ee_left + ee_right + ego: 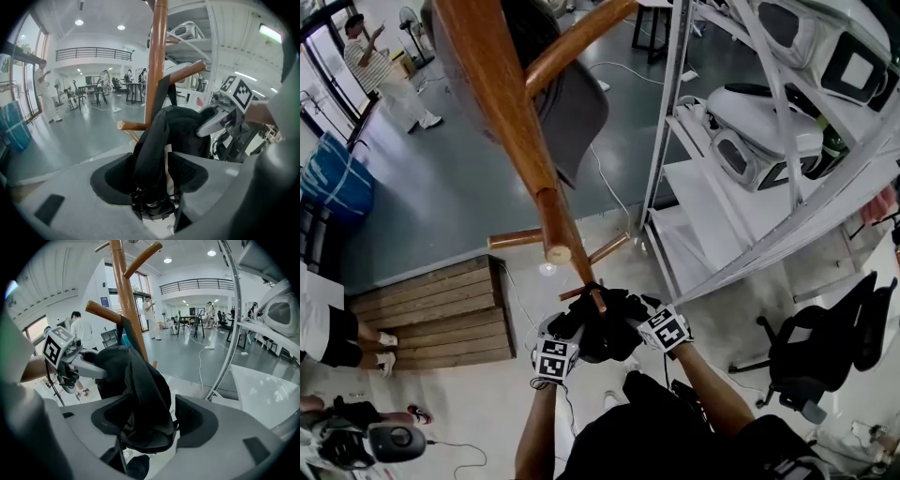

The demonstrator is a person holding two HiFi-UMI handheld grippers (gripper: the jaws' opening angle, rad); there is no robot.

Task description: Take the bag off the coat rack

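Your left tool (152,176) and right tool (157,420) both grip the black bag (185,126), its strap (161,93) seemingly over the coat rack peg (190,70), so lift up and outward next.

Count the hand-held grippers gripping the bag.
2. The left hand-held gripper shut on the bag from its left, right hand-held gripper from its right, both beside the coat rack.

- Coat rack (502,103): top cut off by the head view's upper edge.
- Bag (607,330): outline lost between left gripper (577,328) and right gripper (634,317).
- Distant people (133,77): too small to make out.
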